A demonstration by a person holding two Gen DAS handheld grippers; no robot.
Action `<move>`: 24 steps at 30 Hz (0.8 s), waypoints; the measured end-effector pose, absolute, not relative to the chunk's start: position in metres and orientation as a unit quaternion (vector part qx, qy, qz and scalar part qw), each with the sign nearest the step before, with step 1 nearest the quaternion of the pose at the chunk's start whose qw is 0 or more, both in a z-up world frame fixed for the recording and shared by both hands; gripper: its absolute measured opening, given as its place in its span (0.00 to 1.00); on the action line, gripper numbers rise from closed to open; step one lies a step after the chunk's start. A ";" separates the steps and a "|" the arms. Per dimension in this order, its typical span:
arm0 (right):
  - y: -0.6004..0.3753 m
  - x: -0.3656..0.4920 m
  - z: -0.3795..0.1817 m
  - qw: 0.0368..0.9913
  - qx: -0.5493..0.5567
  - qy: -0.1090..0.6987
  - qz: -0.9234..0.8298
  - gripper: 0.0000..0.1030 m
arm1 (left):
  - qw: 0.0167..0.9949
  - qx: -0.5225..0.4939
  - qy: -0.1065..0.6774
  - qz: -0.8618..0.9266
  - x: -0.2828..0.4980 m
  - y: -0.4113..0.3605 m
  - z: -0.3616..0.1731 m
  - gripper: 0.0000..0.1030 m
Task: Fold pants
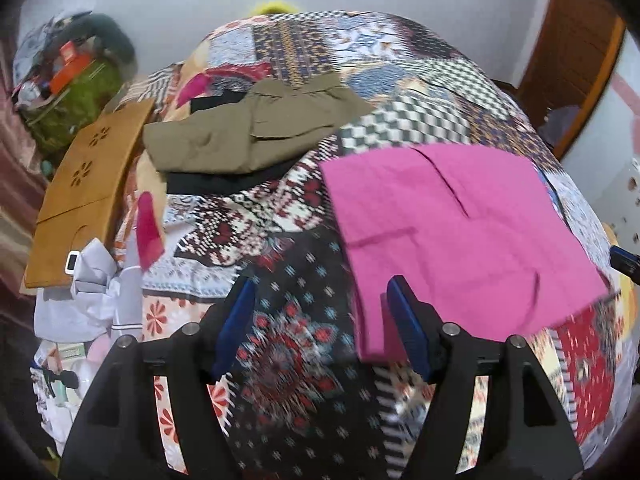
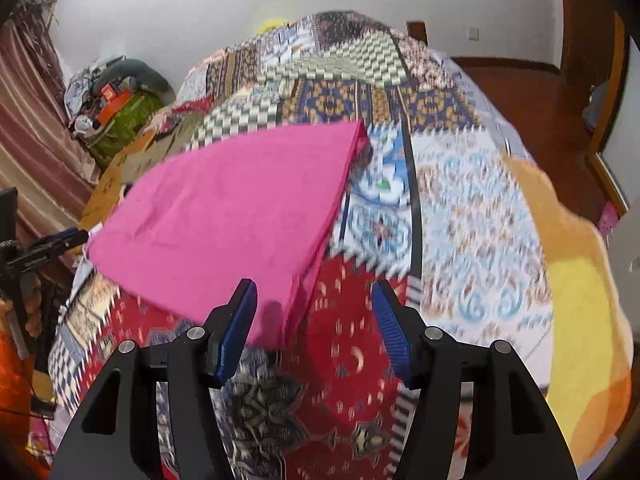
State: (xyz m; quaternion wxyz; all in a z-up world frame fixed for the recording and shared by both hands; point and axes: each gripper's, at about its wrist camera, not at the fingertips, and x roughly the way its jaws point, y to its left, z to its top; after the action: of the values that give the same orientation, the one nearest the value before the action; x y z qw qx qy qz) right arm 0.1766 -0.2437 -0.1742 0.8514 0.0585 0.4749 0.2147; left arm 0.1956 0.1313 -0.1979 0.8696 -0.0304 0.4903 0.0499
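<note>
Nearest in each view are the tongs themselves. The left gripper [image 1: 320, 320] stands released, nothing between its blue pads but patterned quilt [image 1: 288, 360], with the pink pants [image 1: 448, 232] just beside its right finger. The right gripper [image 2: 314, 328] is likewise spread and empty, the pants' near corner [image 2: 224, 216] lying by its left finger.

The pants rest flat on the bed, already folded into a compact slab. The risk, as I judge it: either pad could snag that loose near edge as the hands move off and drag the top layer askew — undoing the fold.

Farther off, the left view alone shows an olive garment [image 1: 256, 132] stacked on black cloth and a wooden board [image 1: 88, 188]. Only the right view shows the orange-yellow blanket [image 2: 576, 280] and the wooden floor [image 2: 520, 96] beyond.
</note>
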 end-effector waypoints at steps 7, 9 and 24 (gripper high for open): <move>-0.237 0.216 -0.164 0.867 0.054 0.447 0.211 0.58 | 0.872 -0.063 0.482 0.055 0.246 0.146 -0.194 0.68; -0.236 0.230 -0.166 0.868 0.054 0.447 0.209 0.58 | 0.872 -0.068 0.481 0.053 0.260 0.147 -0.194 0.69; -0.219 0.331 -0.210 0.851 0.058 0.477 0.211 0.58 | 0.849 -0.064 0.523 0.042 0.331 0.145 -0.242 0.71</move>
State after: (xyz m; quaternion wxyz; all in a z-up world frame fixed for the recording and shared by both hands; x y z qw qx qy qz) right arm 0.3311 -0.2186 -0.2099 0.8514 0.0584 0.4765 0.2114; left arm 0.3305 0.1447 -0.2421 0.8487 -0.0643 0.5233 0.0416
